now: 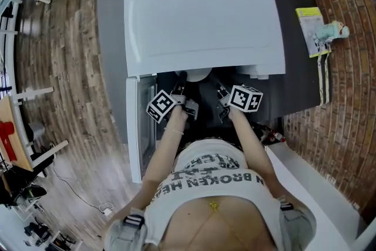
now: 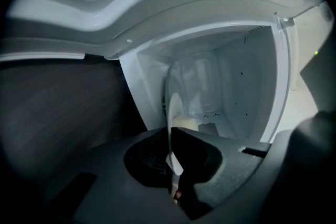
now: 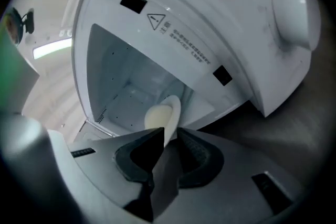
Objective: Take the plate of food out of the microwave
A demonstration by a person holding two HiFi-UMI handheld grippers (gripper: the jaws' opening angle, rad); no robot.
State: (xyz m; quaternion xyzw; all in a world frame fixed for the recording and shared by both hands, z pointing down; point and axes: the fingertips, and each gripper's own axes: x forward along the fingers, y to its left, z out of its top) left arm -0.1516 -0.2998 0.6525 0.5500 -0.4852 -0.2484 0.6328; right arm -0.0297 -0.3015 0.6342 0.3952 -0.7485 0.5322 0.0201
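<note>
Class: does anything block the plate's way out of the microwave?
Nothing visible does. The left claw and the right claw are each shut on the plate at the open front of the microwave, and the door stands swung aside at the left.

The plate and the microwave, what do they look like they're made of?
The plate looks like glazed white ceramic, perhaps melamine: thin, smooth rim with a soft sheen. The microwave seems white painted metal or plastic, with a smooth, evenly glossy shell.

Smooth, glossy white microwave (image 1: 205,20) — matt grey table (image 1: 111,20), wood-grained floor (image 1: 76,97), smooth pale plate (image 3: 170,113).
</note>
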